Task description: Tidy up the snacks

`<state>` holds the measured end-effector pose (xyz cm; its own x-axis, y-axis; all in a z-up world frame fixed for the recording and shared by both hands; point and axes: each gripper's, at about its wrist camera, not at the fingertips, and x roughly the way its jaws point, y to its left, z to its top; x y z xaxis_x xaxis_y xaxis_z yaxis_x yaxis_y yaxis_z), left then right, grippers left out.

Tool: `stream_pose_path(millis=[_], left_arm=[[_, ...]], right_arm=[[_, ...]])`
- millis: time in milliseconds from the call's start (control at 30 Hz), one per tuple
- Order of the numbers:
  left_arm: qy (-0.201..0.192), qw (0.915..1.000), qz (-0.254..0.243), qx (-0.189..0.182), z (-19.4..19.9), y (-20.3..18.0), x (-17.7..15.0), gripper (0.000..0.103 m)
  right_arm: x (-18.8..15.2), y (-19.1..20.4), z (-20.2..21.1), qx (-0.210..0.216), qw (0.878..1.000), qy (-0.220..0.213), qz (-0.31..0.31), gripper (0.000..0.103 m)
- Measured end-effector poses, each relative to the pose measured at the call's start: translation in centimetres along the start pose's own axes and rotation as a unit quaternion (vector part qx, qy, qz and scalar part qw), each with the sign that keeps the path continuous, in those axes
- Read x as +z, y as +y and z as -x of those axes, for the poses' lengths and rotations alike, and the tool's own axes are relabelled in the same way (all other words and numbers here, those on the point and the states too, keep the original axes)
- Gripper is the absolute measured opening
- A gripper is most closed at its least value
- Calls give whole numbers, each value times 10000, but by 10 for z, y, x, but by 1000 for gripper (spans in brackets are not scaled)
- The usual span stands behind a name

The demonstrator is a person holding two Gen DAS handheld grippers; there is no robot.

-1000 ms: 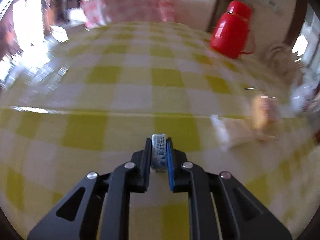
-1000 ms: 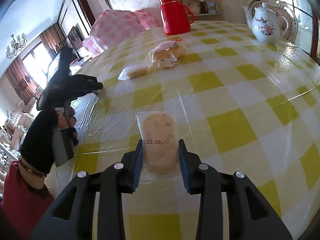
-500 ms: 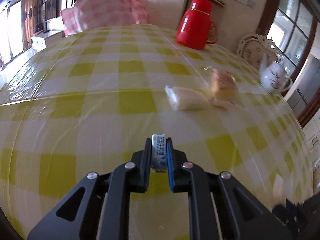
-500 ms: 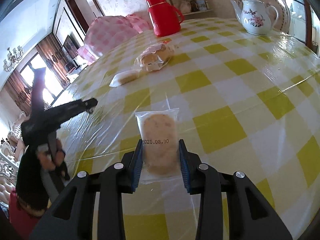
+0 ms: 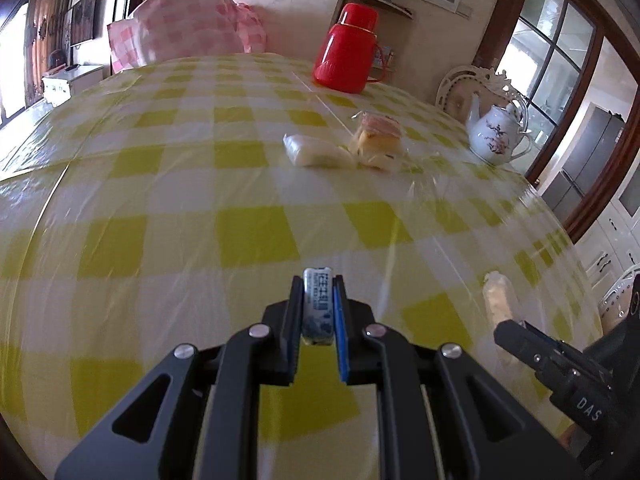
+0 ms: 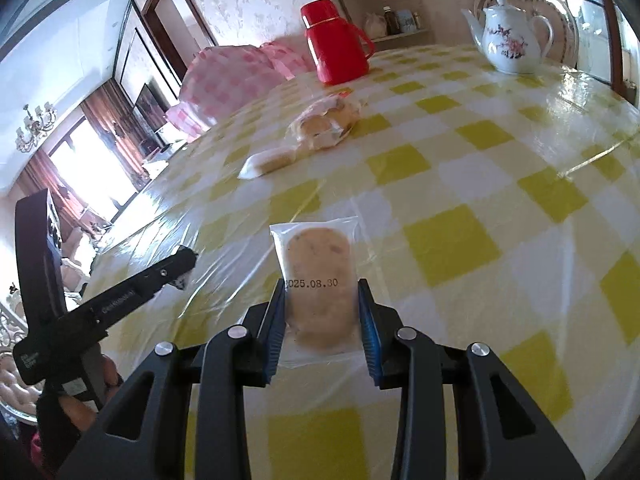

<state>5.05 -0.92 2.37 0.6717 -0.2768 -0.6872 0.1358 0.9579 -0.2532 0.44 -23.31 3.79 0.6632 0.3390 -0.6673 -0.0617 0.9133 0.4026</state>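
My left gripper [image 5: 318, 310] is shut on a small blue-and-white snack packet [image 5: 317, 304], held above the yellow checked tablecloth [image 5: 160, 168]. My right gripper [image 6: 322, 312] is shut on a clear-wrapped round cake [image 6: 318, 280] stamped 2025.08.30, held over the table. Two more snacks lie together mid-table: a pale wrapped cake [image 5: 318, 152] and a bagged bread [image 5: 378, 140]; both also show in the right wrist view as the pale cake [image 6: 270, 162] and the bread [image 6: 326, 122]. The right gripper with its cake [image 5: 498, 300] shows at the left view's right edge.
A red thermos [image 5: 346, 50] stands at the table's far side, also in the right wrist view [image 6: 334, 50]. A white flowered teapot [image 5: 498, 136] stands at the far right, also in the right wrist view [image 6: 510, 40]. A pink checked bundle [image 5: 188, 36] lies beyond the table.
The left gripper has swung right with its packet, bringing the two lying snacks, the teapot and the right gripper into view. The right gripper has turned slightly left, still holding its cake.
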Motion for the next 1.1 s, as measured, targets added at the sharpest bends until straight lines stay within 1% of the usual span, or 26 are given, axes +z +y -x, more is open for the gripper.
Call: stream_pose_path(millis=[100, 200, 333, 467, 633, 833, 900, 967, 1000, 1033, 1100], left_arm=[[-55, 9999, 137, 14, 11, 8, -8, 14], [-141, 9996, 243, 30, 22, 17, -14, 14], [-185, 9993, 326, -12, 34, 25, -25, 14], [-345, 9990, 285, -24, 48, 23, -36, 14], [-517, 9981, 309, -130, 65, 22, -49, 14], [-574, 9972, 416, -256, 75, 29, -56, 14], [-510, 9958, 650, -402, 75, 39, -53, 14], [-402, 9930, 976, -524, 71, 53, -50, 29], [-369, 9915, 1137, -522, 70, 60, -48, 50], [-381, 9911, 1169, -504, 69, 62, -46, 53], [-318, 9943, 954, -343, 66, 58, -40, 54]], right_arm=[[-9, 12, 6, 5, 9999, 0, 143, 34], [-21, 24, 15, -69, 9995, -90, 286, 34], [-33, 31, 25, -141, 9992, -133, 346, 34], [-48, 38, 38, -158, 9988, -223, 395, 34], [-64, 48, 53, -149, 9979, -348, 523, 34], [-74, 49, 63, -111, 9982, -386, 438, 34], [-75, 50, 63, -125, 9983, -354, 442, 34], [-76, 51, 62, -141, 9984, -334, 442, 34], [-76, 51, 62, -140, 9984, -328, 436, 34], [-75, 50, 62, -133, 9985, -324, 428, 35], [-75, 49, 62, -112, 9986, -315, 404, 35]])
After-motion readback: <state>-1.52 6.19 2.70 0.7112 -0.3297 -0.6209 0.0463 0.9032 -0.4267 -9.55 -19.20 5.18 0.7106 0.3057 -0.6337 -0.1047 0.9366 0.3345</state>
